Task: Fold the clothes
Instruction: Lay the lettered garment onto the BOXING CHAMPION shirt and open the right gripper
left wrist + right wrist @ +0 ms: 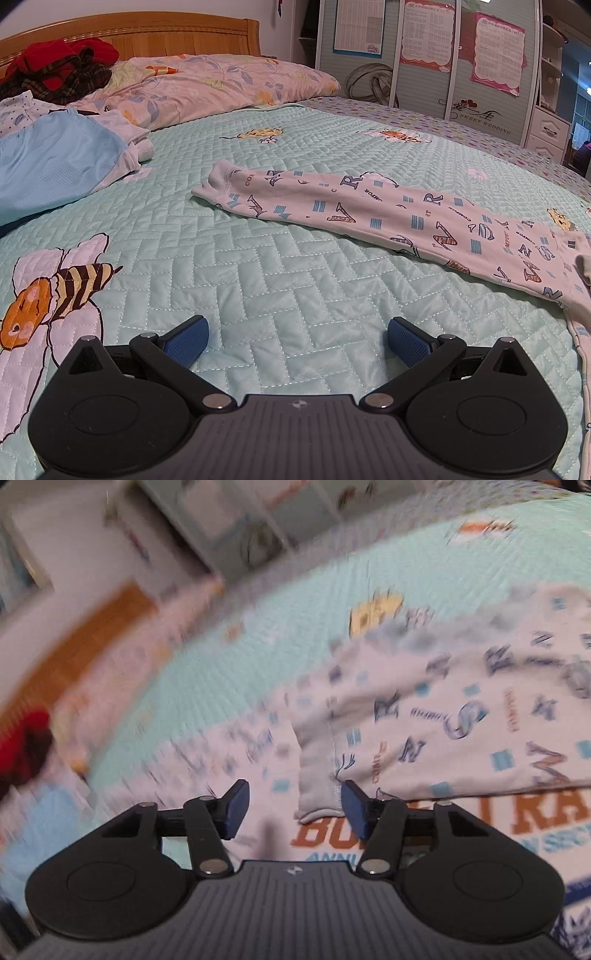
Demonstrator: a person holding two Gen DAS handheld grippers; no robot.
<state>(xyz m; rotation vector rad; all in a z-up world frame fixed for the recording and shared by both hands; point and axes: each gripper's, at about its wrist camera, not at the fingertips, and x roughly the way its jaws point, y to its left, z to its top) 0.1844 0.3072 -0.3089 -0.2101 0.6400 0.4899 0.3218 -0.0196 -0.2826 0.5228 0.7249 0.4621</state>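
A white long-sleeved top with blue letter print (424,221) lies on the mint quilted bedspread (280,273). One sleeve stretches left across the bed. My left gripper (297,343) is open and empty, low over bare quilt, short of the sleeve. In the blurred right wrist view the same top (461,720) lies under my right gripper (293,806), which is open. A folded sleeve cuff (317,786) lies between its fingers, with orange lettering on the top's front (535,816) just below.
Folded light blue and white clothes (55,158) lie at the left. A floral pillow (221,85) and a red and plaid heap (59,70) sit by the wooden headboard (147,33). A wardrobe with posters (443,59) stands behind the bed.
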